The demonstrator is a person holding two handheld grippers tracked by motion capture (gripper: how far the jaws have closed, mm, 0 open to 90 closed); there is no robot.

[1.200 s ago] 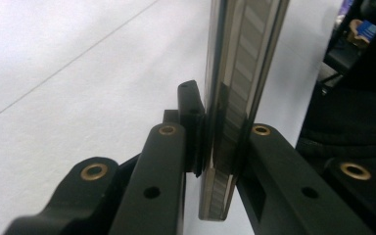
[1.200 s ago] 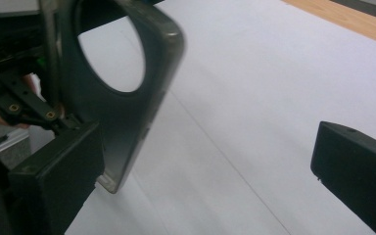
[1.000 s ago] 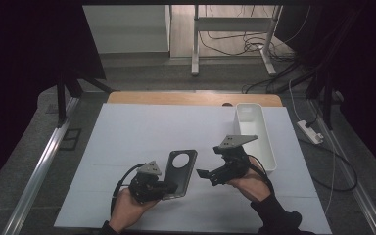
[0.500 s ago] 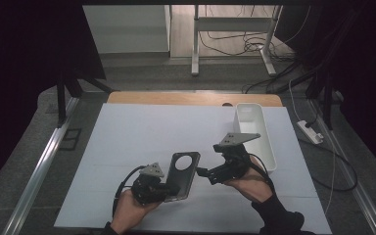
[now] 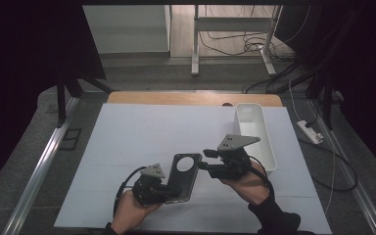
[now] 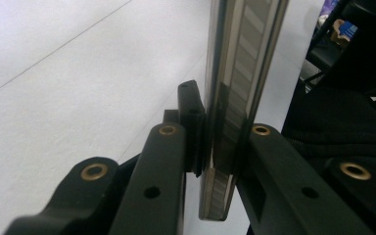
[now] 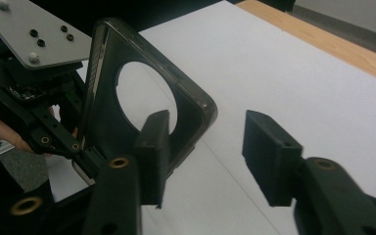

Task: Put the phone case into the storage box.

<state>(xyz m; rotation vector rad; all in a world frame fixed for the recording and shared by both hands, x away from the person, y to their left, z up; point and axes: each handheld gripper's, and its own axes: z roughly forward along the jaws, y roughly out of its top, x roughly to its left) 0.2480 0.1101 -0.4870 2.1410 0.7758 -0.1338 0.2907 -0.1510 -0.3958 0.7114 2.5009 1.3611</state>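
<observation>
A dark phone case [image 5: 183,176] with a round hole near its top stands tilted above the white mat [image 5: 142,132]. My left gripper [image 5: 169,192] is shut on its lower edge. In the left gripper view the case's thin edge [image 6: 240,73] sits pinched between the two jaws of the left gripper [image 6: 220,142]. My right gripper [image 5: 203,164] hovers at the case's upper right side. Its jaws have just been closing. In the right gripper view the right gripper [image 7: 210,142] has a gap between its pads, and the case [image 7: 112,117] stands just beyond the left pad, untouched.
A white oblong bin [image 5: 254,137] stands at the mat's right edge, close behind the right hand. A wooden table strip [image 5: 191,98] runs along the far side. A power strip [image 5: 309,132] and cables lie on the floor to the right.
The right gripper's jaws stand closer together than before. The left hand has tipped the case up slightly. Both hands stay about where they were.
</observation>
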